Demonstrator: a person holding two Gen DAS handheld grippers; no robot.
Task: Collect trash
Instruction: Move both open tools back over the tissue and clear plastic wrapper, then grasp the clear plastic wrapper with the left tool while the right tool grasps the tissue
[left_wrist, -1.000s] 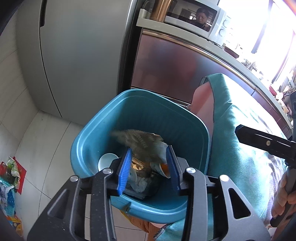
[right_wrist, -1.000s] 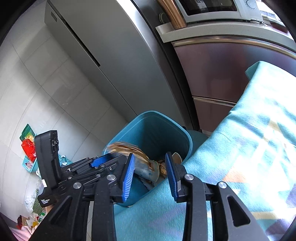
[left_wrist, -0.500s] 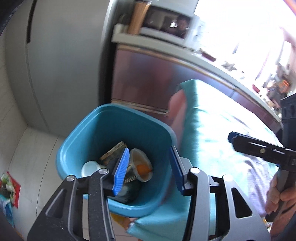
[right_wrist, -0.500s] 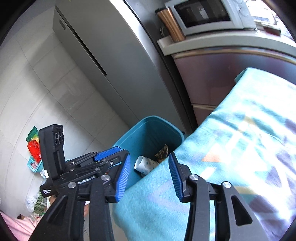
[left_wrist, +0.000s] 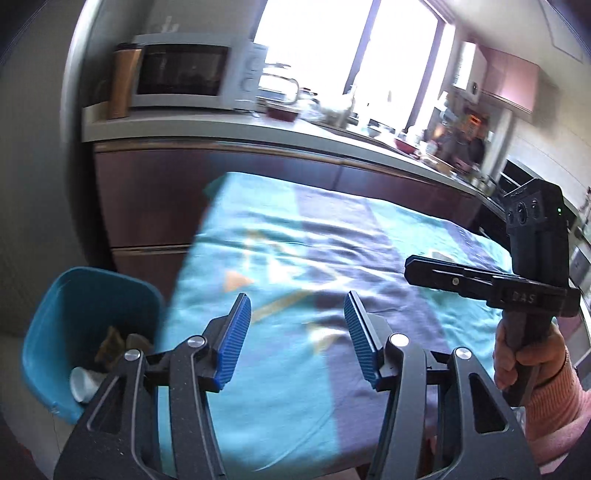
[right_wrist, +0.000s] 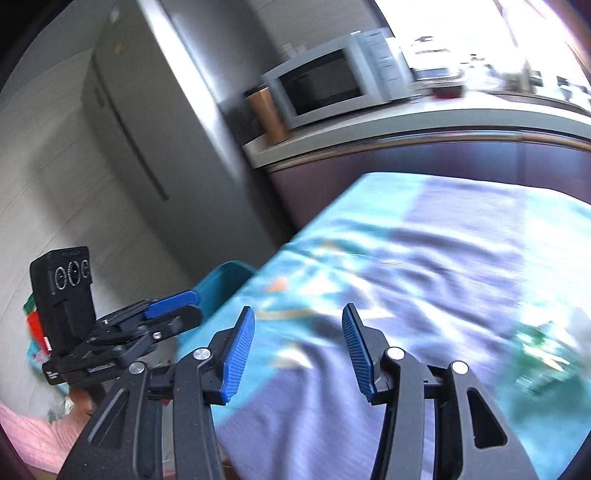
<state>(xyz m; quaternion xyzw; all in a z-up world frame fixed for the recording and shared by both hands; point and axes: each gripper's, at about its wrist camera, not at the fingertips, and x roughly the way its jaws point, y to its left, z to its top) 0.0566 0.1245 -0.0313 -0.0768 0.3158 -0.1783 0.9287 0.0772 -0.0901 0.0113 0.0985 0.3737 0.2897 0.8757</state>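
Left hand-held gripper (left_wrist: 297, 338): black matte frame w/ silver rivets, ribbed blue rubber pads (left_wrist: 233, 341), jaws apart at a middling gap & opening, nothing btwn them. It hangs over the desk (left_wrist: 280, 258), angled down.

Right hand-held gripper (right_wrist: 297, 345): same build, ribbed blue pads (right_wrist: 238, 354), jaws likewise at a middling gap & opening, empty. In the left wrist view it shows side-on at right, boxy black camera block on top, gripped by a hand (left_wrist: 524, 360) w/ a pink ribbed knit cuff.

Desk is covered w/ a soft cloth, teal & purple-grey blocks w/ pale orange triangles, slightly wrinkled; motion blur smears the pattern. At the right edge of the right wrist view a green-&-white crinkly wrapper (right_wrist: 543, 354) lies on the cloth, too blurred to tell more.

Trash: in the teal plastic bin (left_wrist: 48, 332), rounded-square, smooth walls, on the floor just beside the desk's left edge. Inside it a brown crumpled wrapper (left_wrist: 109, 341) & a white paper cup (left_wrist: 83, 384) on its side.

Behind the desk: dark reddish glossy cabinet fronts (left_wrist: 147, 199) under a pale countertop. On it a white boxy microwave (left_wrist: 184, 70) w/ dark door, a copper-coloured metal tumbler (left_wrist: 123, 79) just beside it. Tall grey brushed-metal fridge (right_wrist: 147, 122) to the left. Bright window washes out the far counter clutter.
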